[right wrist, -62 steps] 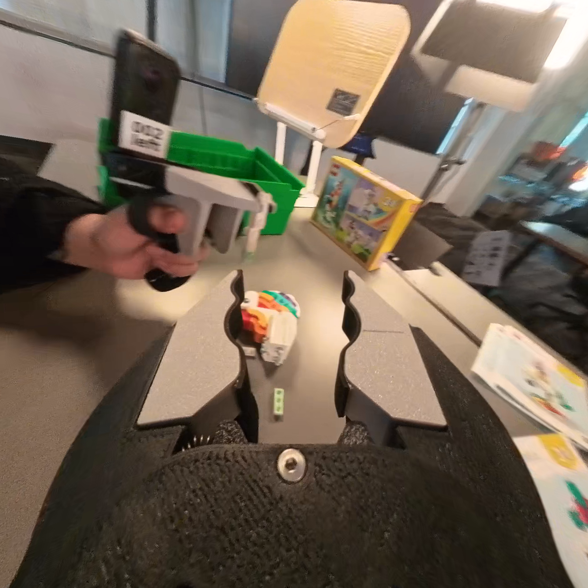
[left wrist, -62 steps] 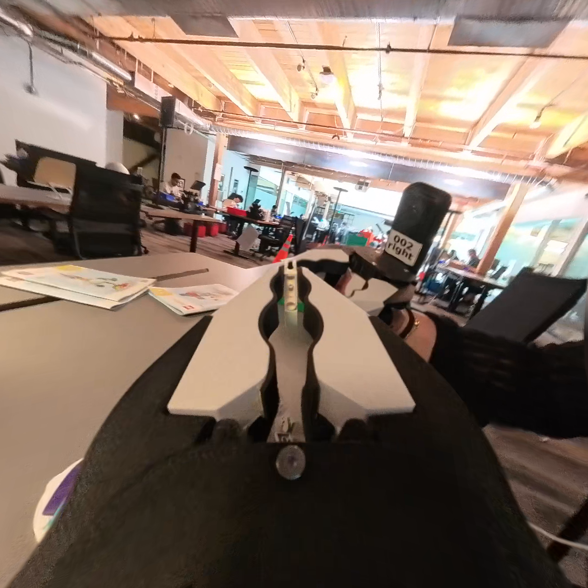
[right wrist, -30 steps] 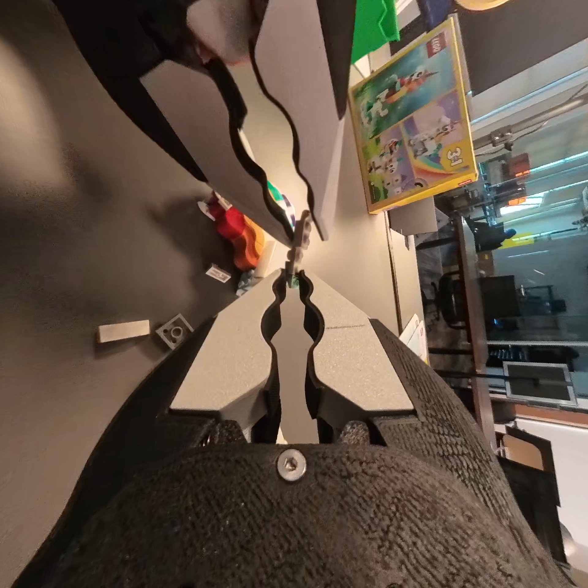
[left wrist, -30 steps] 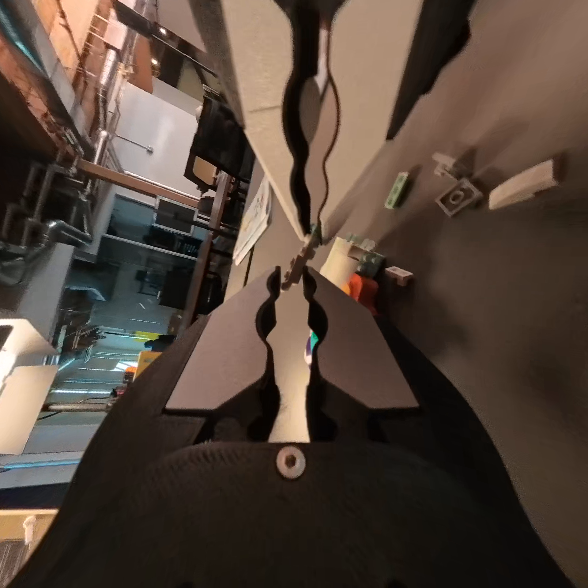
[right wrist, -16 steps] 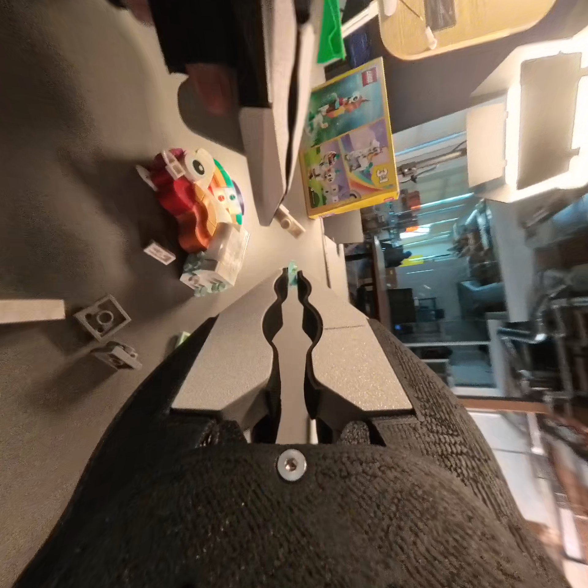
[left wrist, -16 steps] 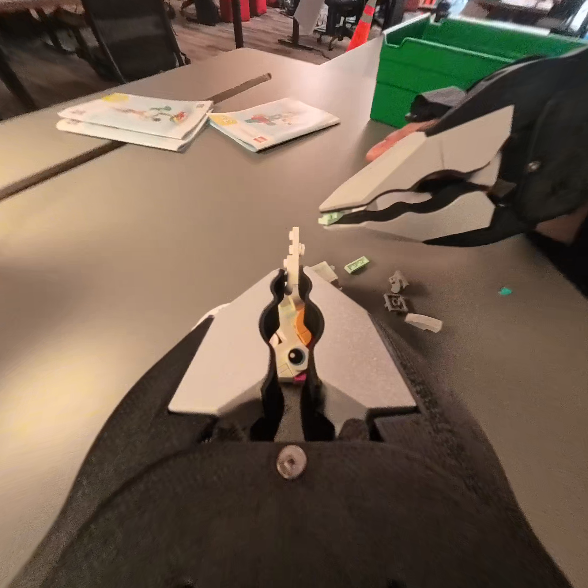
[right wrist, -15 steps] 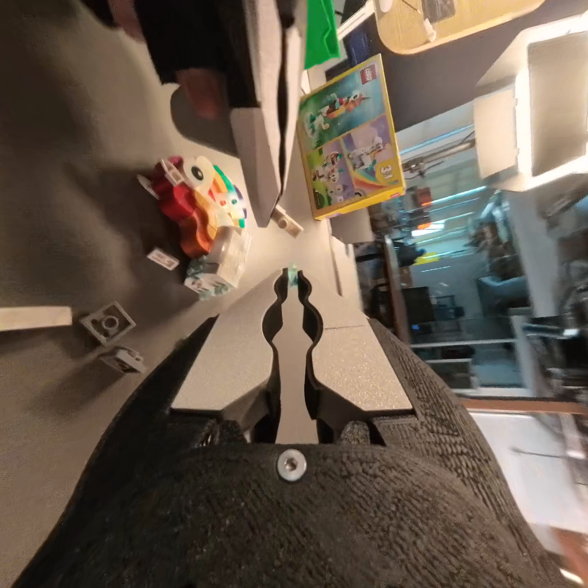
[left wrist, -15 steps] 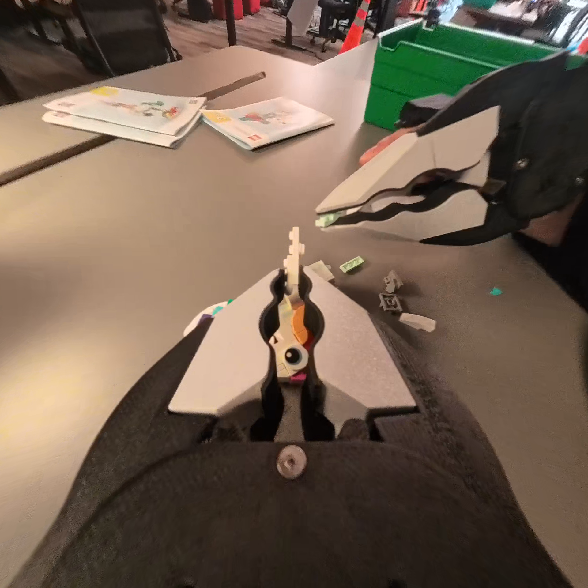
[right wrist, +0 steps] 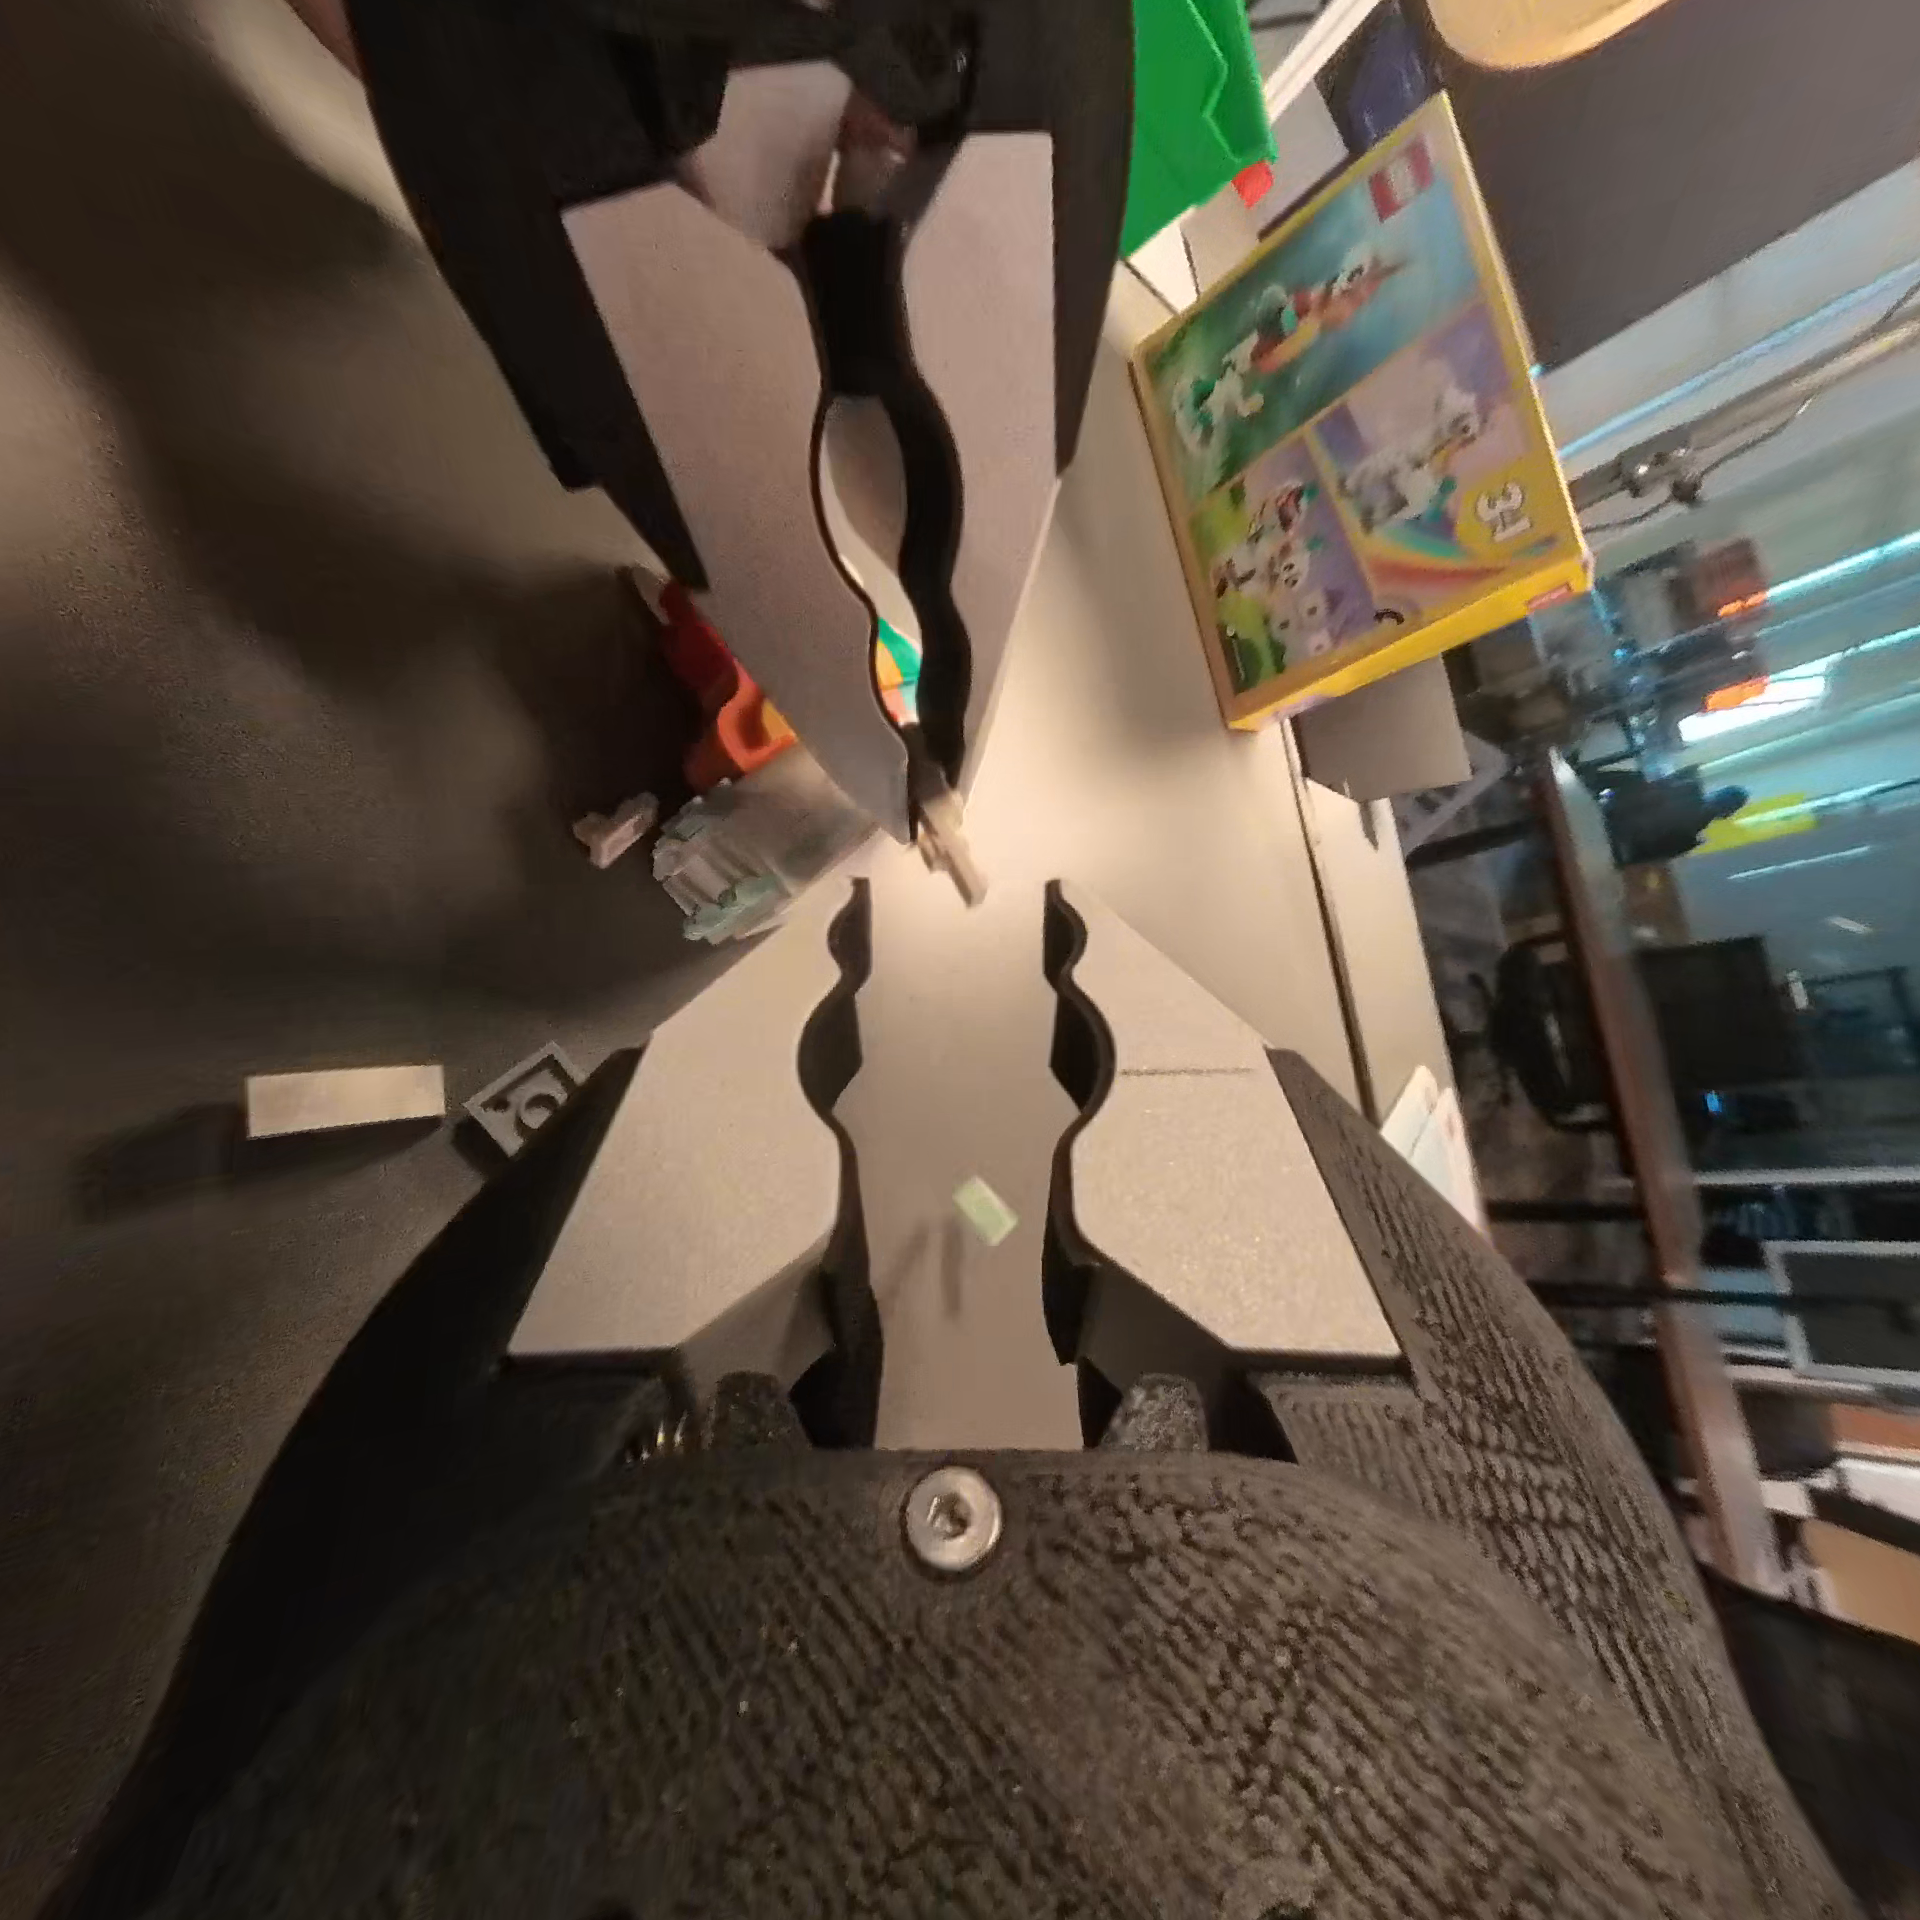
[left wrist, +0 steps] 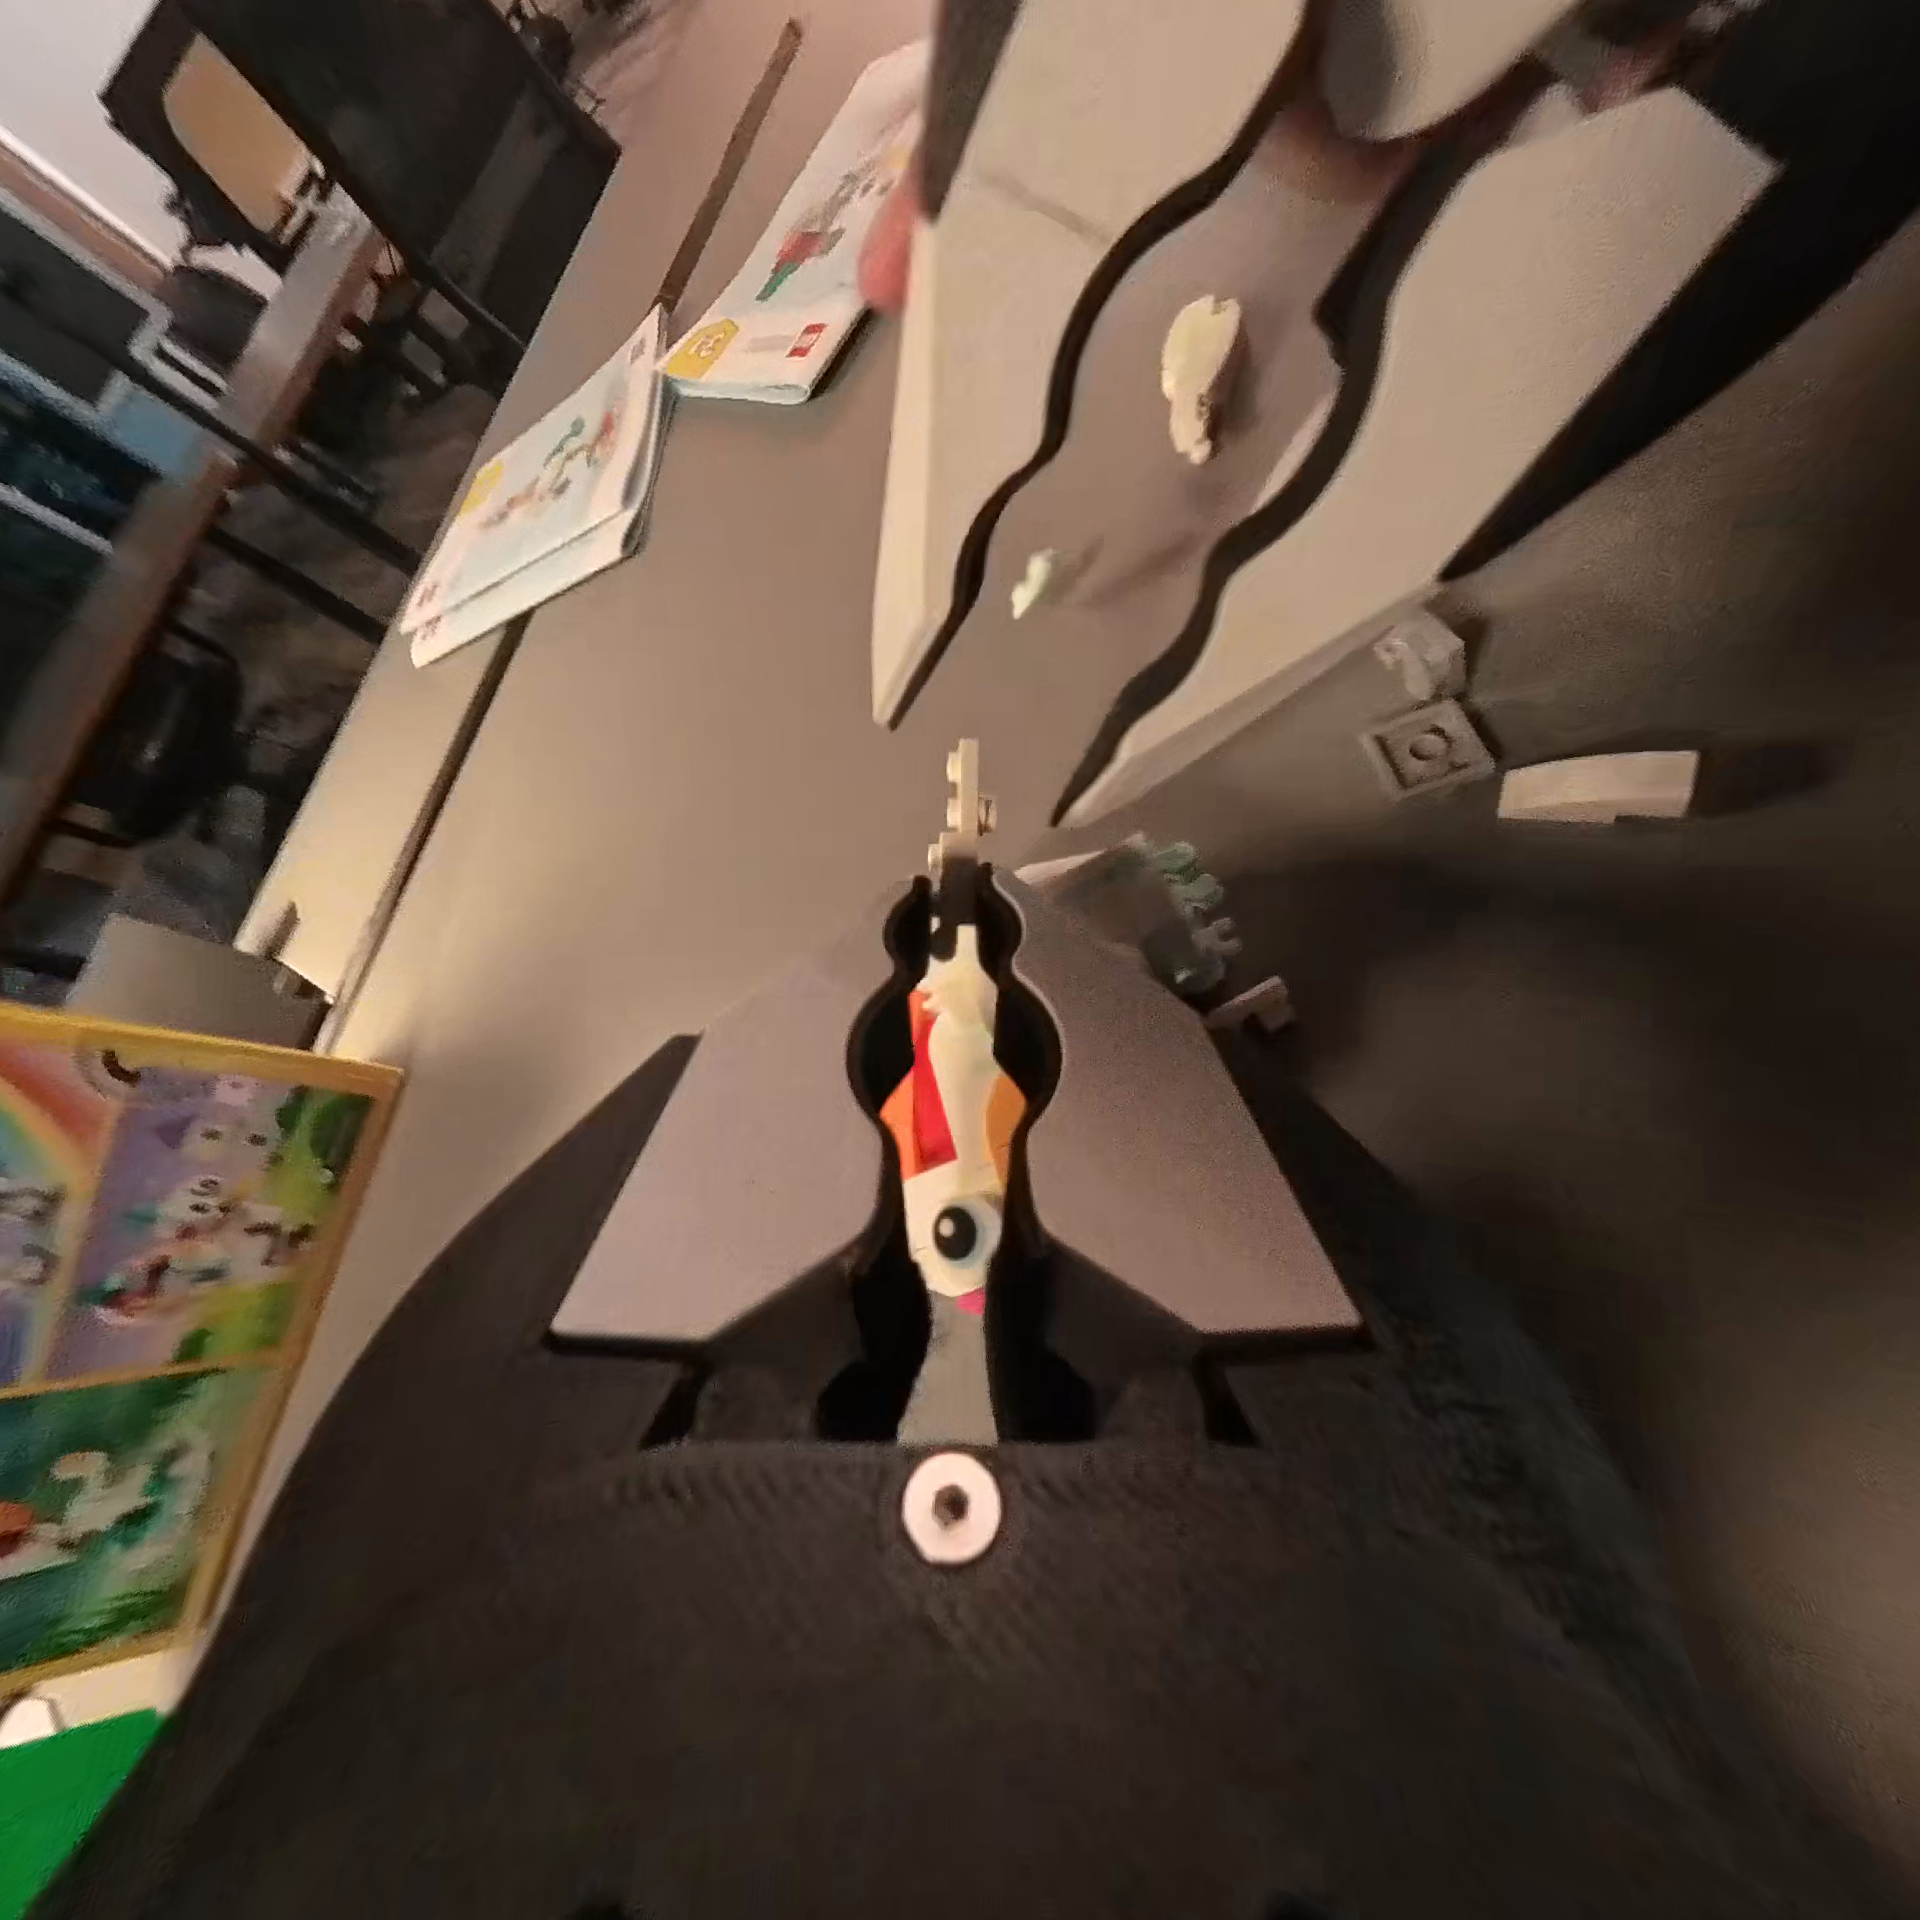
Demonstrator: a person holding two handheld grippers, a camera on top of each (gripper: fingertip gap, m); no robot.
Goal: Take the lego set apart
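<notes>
My left gripper (left wrist: 961, 896) is shut on a thin white lego plate (left wrist: 964, 800) that sticks out past its tips. The colourful lego model (left wrist: 951, 1143), with an eye and orange and red parts, lies on the grey table below it. My right gripper (right wrist: 951, 894) is open and empty, tip to tip with the left gripper (right wrist: 925, 790). A small pale green piece (right wrist: 982, 1224) is loose and blurred between my right gripper's fingers (right wrist: 707, 1164); it also shows in the left wrist view (left wrist: 1036, 582). The model's red and orange side (right wrist: 727, 717) lies left of the left gripper.
Loose pieces lie near the model: a white tile (right wrist: 343, 1099), a grey plate (right wrist: 520, 1101), a teal block (right wrist: 717, 862). The yellow lego box (right wrist: 1361, 416) and green bin (right wrist: 1195, 114) stand behind. Booklets (left wrist: 551, 499) lie farther off on the table. The grippers are tip to tip, or close to it.
My right gripper was shut on the small green piece; now it has opened and the piece is loose. Both grippers have rotated and come tip to tip. The left still holds the white plate.
</notes>
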